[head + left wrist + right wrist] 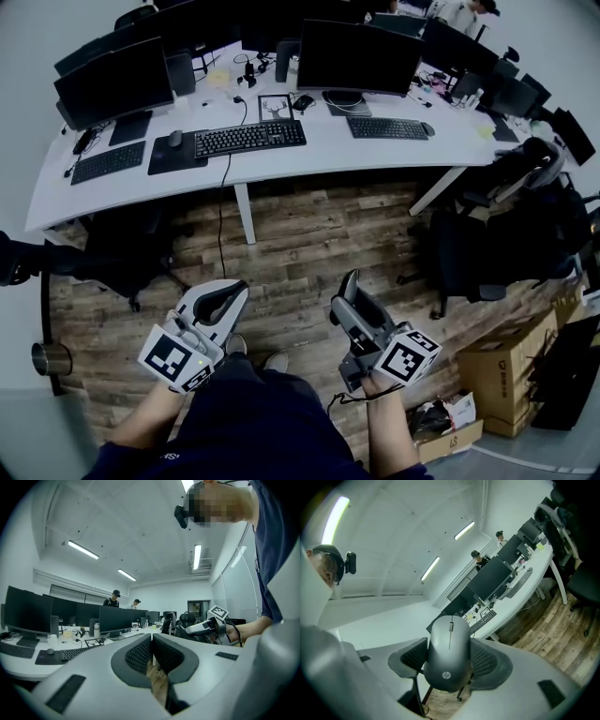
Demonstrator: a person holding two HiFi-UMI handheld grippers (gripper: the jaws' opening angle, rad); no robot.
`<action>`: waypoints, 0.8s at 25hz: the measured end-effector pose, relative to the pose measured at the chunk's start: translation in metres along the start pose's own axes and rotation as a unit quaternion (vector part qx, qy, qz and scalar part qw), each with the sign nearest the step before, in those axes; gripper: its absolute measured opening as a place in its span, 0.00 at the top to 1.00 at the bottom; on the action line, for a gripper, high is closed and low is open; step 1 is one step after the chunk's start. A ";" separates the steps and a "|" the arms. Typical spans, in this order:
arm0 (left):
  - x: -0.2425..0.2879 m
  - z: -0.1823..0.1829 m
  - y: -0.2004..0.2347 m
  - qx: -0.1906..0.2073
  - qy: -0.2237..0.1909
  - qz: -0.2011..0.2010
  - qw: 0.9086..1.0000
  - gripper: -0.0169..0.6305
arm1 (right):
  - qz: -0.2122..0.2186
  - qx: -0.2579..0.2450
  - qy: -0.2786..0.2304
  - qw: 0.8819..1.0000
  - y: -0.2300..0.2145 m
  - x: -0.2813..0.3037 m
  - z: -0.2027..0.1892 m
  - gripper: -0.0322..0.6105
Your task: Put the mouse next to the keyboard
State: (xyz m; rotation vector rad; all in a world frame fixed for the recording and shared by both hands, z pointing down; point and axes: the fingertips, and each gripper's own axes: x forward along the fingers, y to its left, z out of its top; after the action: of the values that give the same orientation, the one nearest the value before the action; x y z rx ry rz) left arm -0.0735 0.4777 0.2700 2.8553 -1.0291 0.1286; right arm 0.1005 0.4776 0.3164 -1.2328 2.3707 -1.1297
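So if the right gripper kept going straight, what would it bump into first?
Probably the white desk, near the black keyboard. Only open floor shows between it and the right gripper, which holds the mouse, but depth is hard to judge.

**Mouse** [449, 653]: dark grey, with a small pale round logo. 
**Left claw** [230, 295] and **right claw** [349, 286]: pale grey shells. 
**Pads** [486, 660]: black, with a fine grid texture. 
**Cubes** [178, 361]: white, with black square markers. 
**Surface** [319, 155]: white. 
**Keyboard** [250, 138] and **monitors** [358, 56]: black. 
**Floor** [309, 239]: brown wood planks, streaked light and dark. 
**Boxes** [506, 370]: tan cardboard. 
**Trousers** [253, 422]: dark navy. 
**Ceiling** [140, 527]: white, with bright strip lights.
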 end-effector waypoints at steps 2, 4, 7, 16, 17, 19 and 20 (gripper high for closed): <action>0.003 0.001 -0.001 0.000 0.000 -0.001 1.000 0.91 | 0.000 0.000 -0.001 1.000 -0.001 -0.002 0.003 0.50; 0.006 0.002 -0.002 0.000 -0.001 -0.001 1.000 0.91 | -0.001 -0.001 -0.001 1.000 -0.003 -0.003 0.006 0.50; 0.011 0.002 -0.002 0.001 -0.002 -0.002 1.000 0.91 | -0.001 -0.002 -0.003 1.000 -0.007 -0.003 0.009 0.50; 0.026 0.000 0.008 0.001 -0.004 0.002 1.000 0.91 | 0.002 -0.003 -0.004 1.000 -0.020 0.007 0.019 0.50; 0.028 0.000 0.010 0.000 -0.004 0.002 1.000 0.91 | 0.002 -0.003 -0.005 1.000 -0.021 0.009 0.021 0.50; 0.034 -0.001 0.014 0.000 -0.004 0.001 1.000 0.91 | 0.001 -0.003 -0.005 1.000 -0.025 0.012 0.024 0.50; 0.037 -0.001 0.017 0.000 -0.003 0.000 1.000 0.91 | 0.000 -0.002 -0.005 1.000 -0.027 0.014 0.026 0.50</action>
State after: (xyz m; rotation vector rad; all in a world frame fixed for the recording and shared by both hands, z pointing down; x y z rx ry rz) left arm -0.0554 0.4416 0.2766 2.8566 -1.0310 0.1184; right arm 0.1216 0.4432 0.3205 -1.2363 2.3677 -1.1163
